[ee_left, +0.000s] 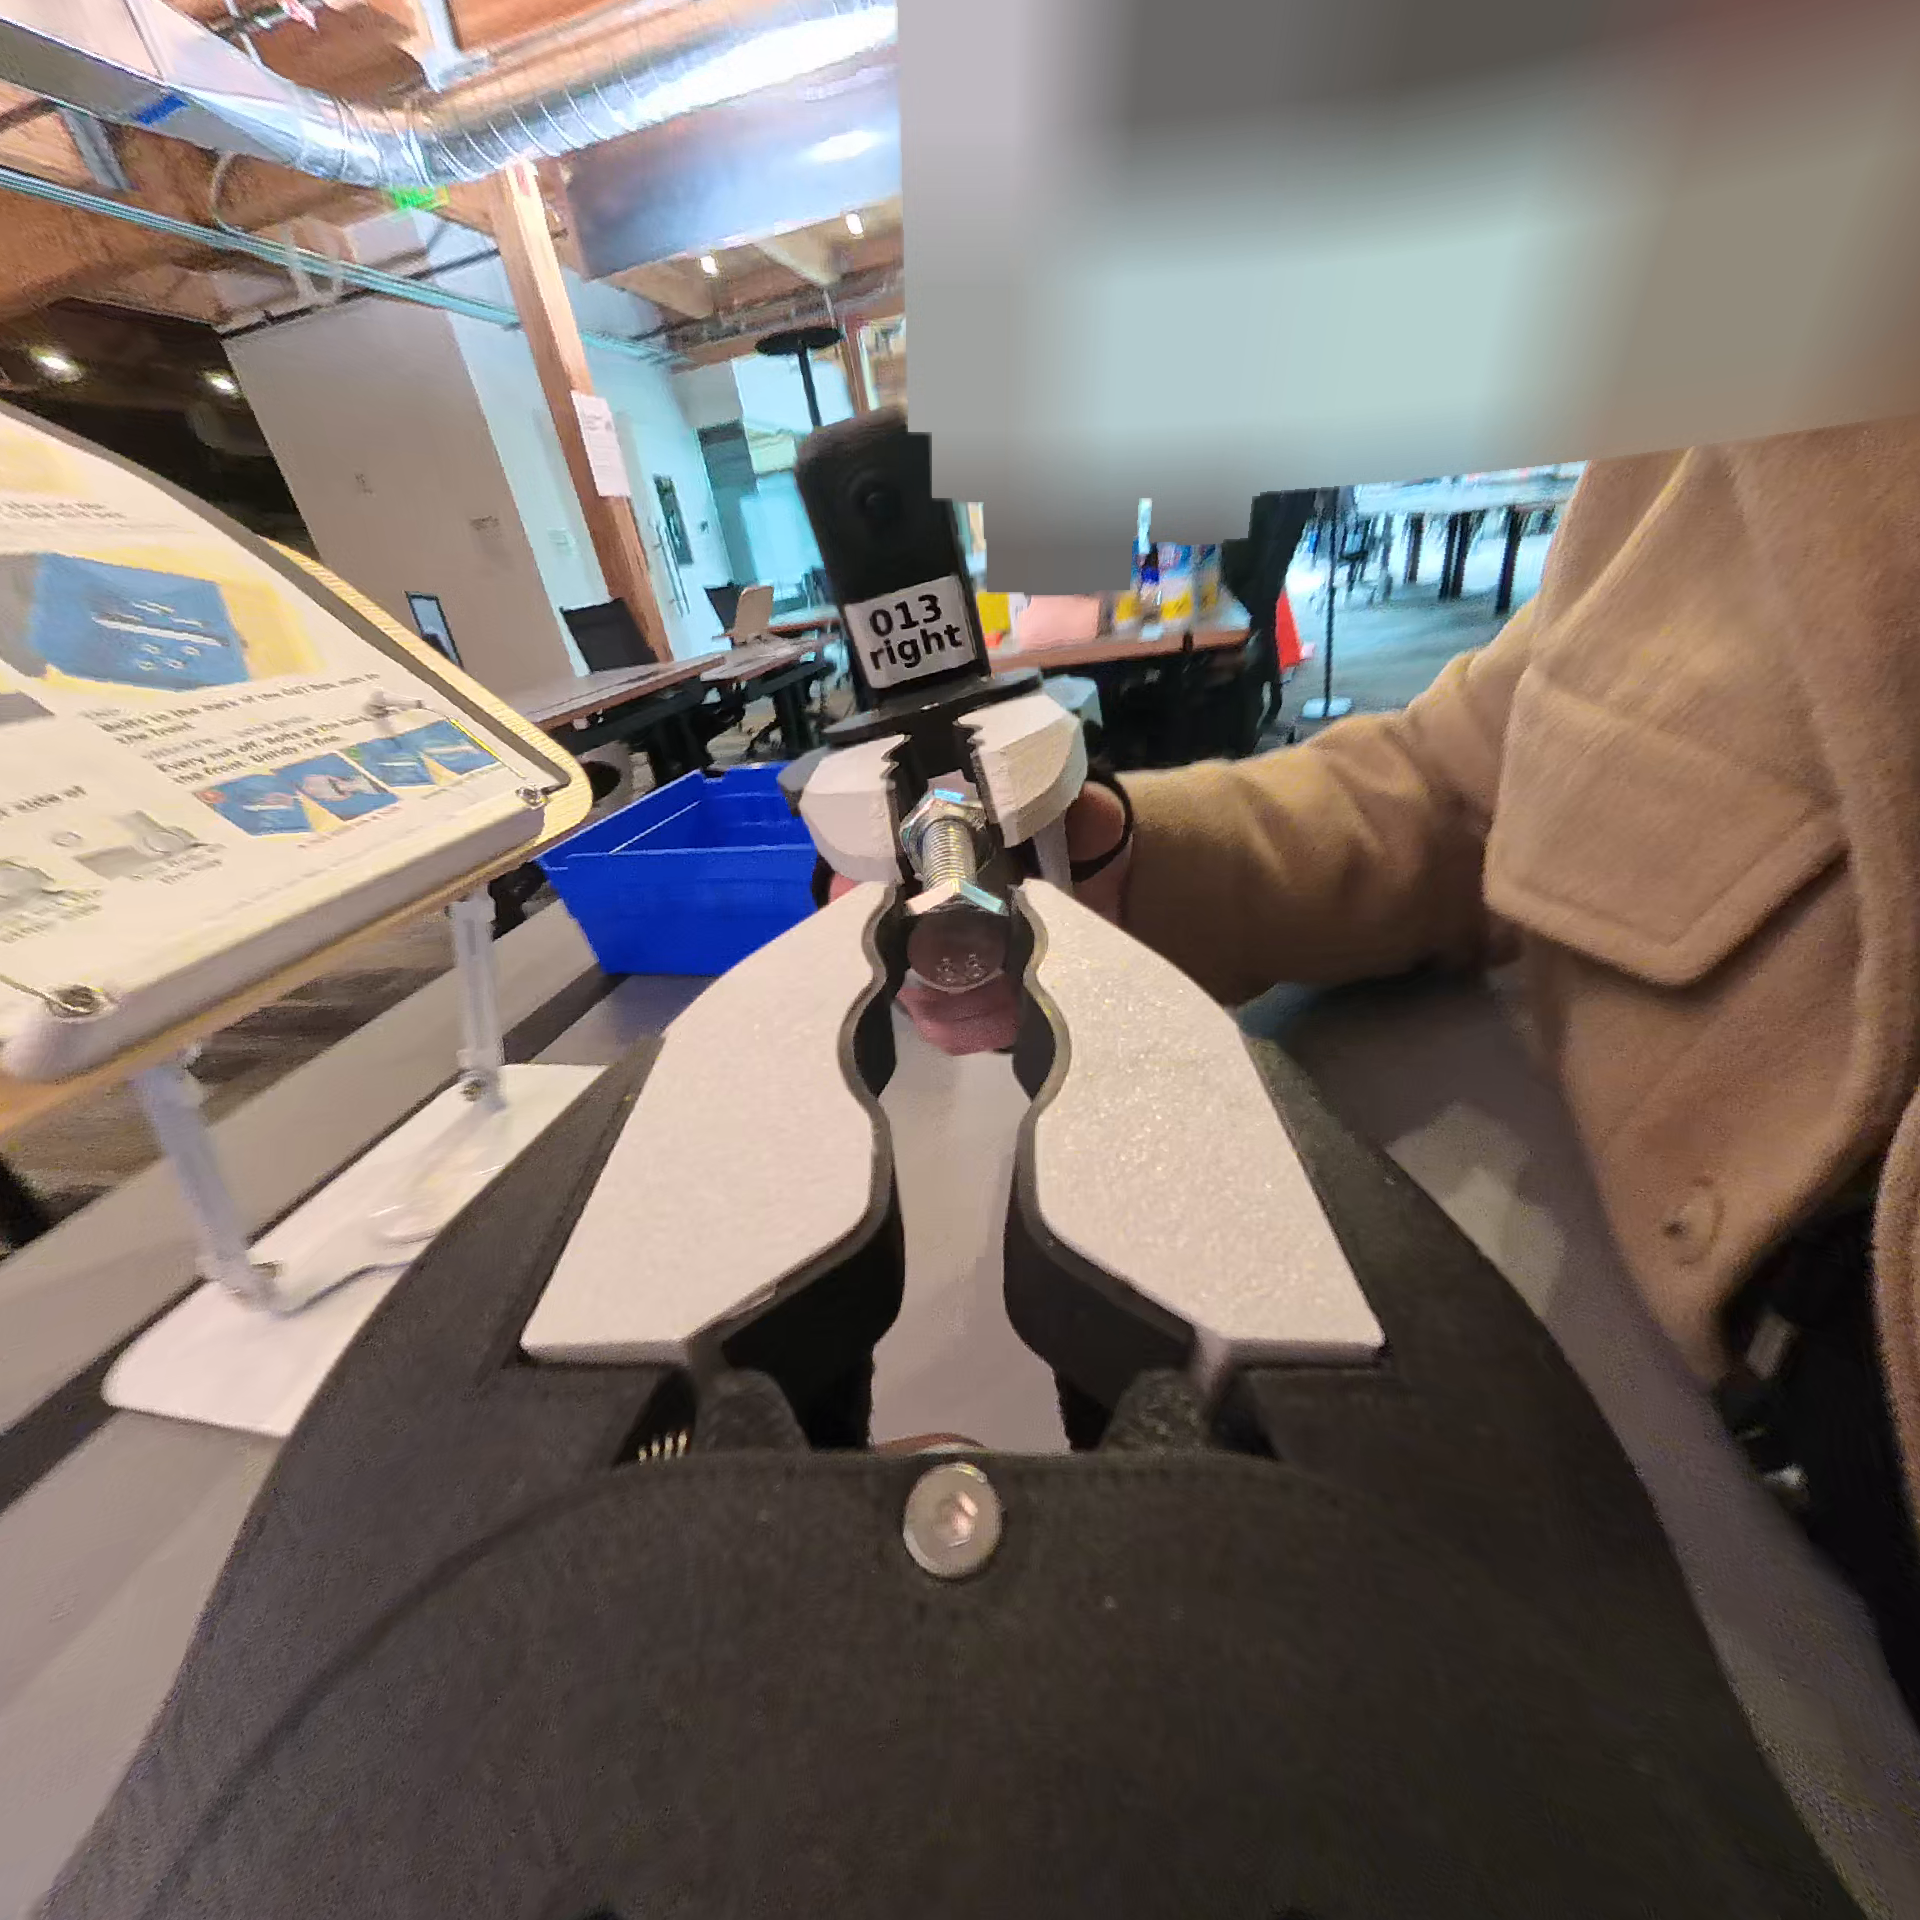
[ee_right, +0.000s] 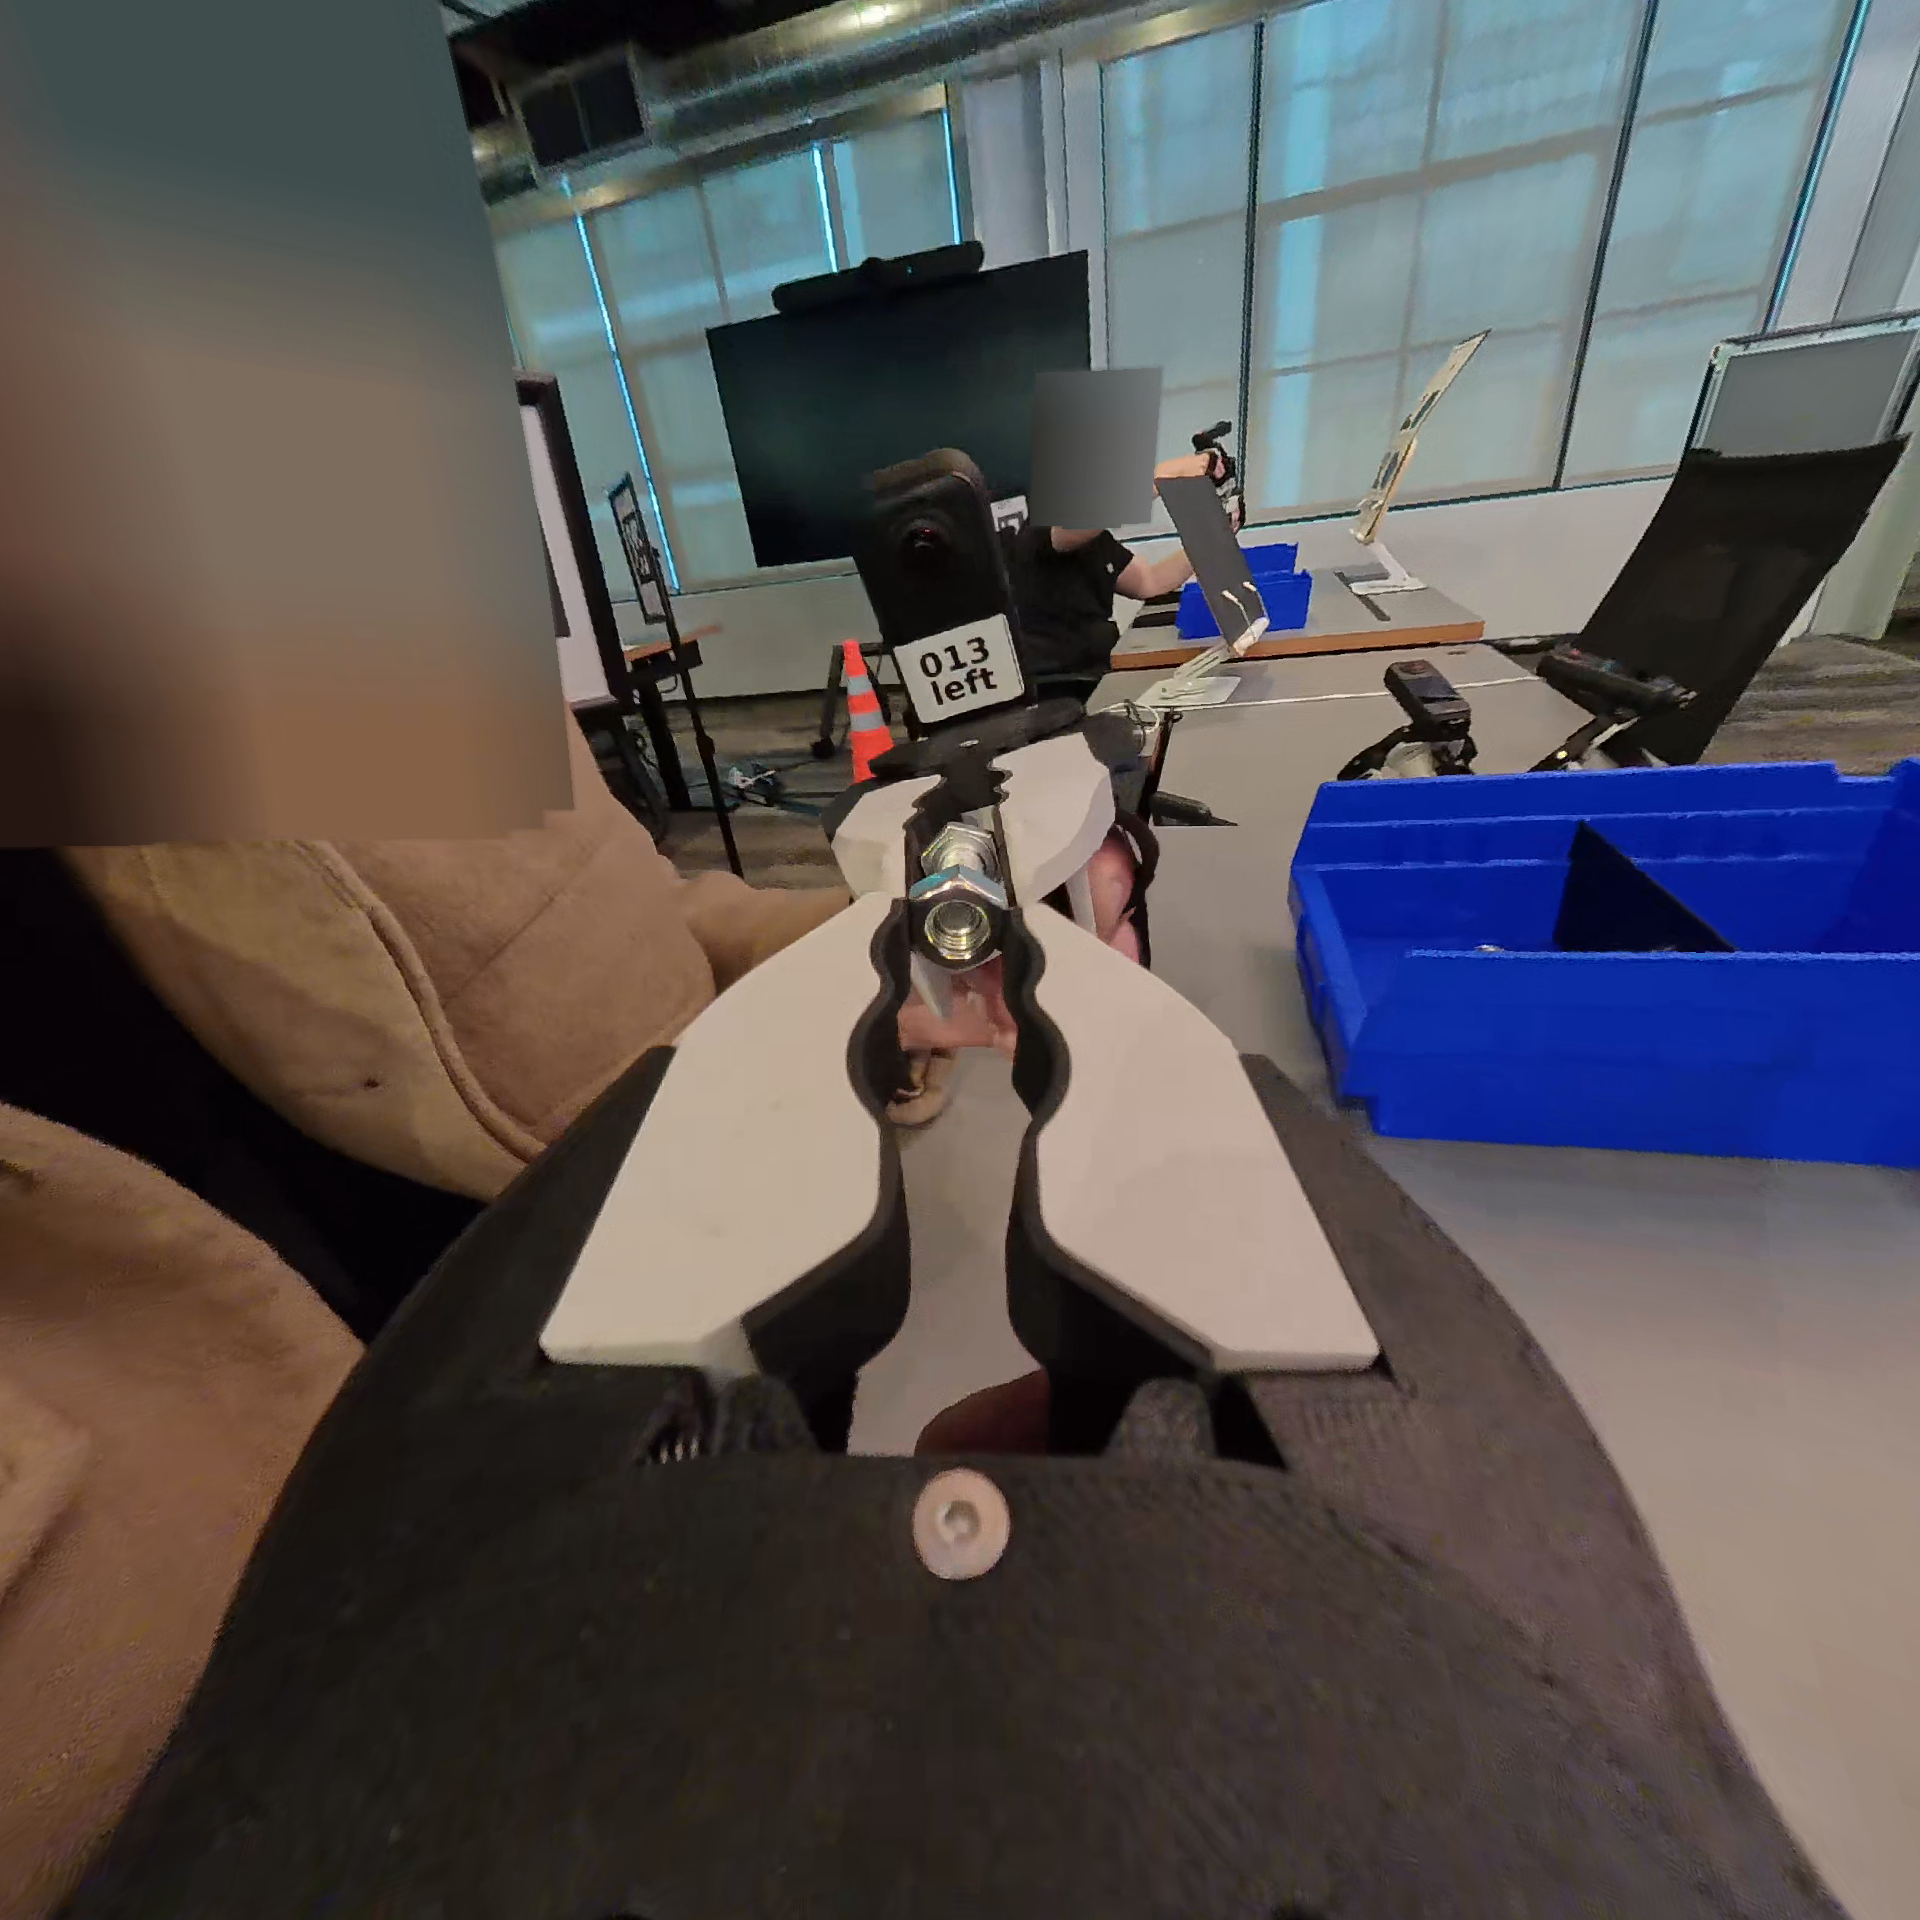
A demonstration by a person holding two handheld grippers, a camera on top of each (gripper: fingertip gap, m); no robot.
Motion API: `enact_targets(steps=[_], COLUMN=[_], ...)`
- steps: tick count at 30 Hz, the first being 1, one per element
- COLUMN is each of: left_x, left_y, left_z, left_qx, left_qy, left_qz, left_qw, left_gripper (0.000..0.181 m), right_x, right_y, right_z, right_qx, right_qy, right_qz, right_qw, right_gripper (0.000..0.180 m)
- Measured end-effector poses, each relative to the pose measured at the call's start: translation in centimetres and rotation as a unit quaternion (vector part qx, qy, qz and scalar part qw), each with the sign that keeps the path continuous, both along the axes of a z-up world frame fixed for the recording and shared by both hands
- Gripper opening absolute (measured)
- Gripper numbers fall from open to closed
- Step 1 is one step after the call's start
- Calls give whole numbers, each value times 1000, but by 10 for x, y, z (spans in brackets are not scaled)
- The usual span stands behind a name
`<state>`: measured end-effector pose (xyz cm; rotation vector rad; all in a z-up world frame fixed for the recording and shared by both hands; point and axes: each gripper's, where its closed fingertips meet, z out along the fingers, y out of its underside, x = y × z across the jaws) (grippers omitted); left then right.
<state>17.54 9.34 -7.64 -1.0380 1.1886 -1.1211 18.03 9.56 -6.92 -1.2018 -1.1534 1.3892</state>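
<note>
My two grippers face each other above a grey table (ee_right: 1558, 1455) with a silver bolt between them. My left gripper (ee_left: 954, 920) is shut on the bolt's hex head (ee_left: 954, 966). The threaded shank (ee_left: 943, 854) runs away from it to a hex nut (ee_left: 940, 808). My right gripper (ee_right: 956, 925) is shut on that nut (ee_right: 956, 920), with the bolt's end showing in its hole. Each view shows the other gripper head-on: the right one in the left wrist view (ee_left: 940, 821), the left one in the right wrist view (ee_right: 961, 836). A person in a tan jacket (ee_left: 1558, 831) holds both.
A blue divided bin (ee_right: 1558, 1029) stands on the table, also in the left wrist view (ee_left: 675, 883). An instruction board on a white stand (ee_left: 260, 727) is at the left. Spare grippers (ee_right: 1423, 717), a black chair (ee_right: 1745, 582), an orange cone (ee_right: 862, 707) and another person at a far table (ee_right: 1081, 592) lie beyond. My left and right fingertips are right by each other.
</note>
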Motion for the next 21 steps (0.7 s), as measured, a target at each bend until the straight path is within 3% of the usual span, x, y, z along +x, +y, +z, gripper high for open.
enact_targets(steps=[9, 21], left_x=[4, 10], left_y=[4, 6], left_z=[-6, -5], left_qx=[119, 232], left_qy=[91, 131], left_qz=[57, 78], left_qw=[987, 961], left_gripper=[18, 18], right_x=[2, 2], right_y=[3, -1], right_z=[-6, -6], right_qx=[-20, -181], right_qy=[-37, 12], right_qz=[-1, 71], right_qw=[999, 981], right_gripper=[17, 17])
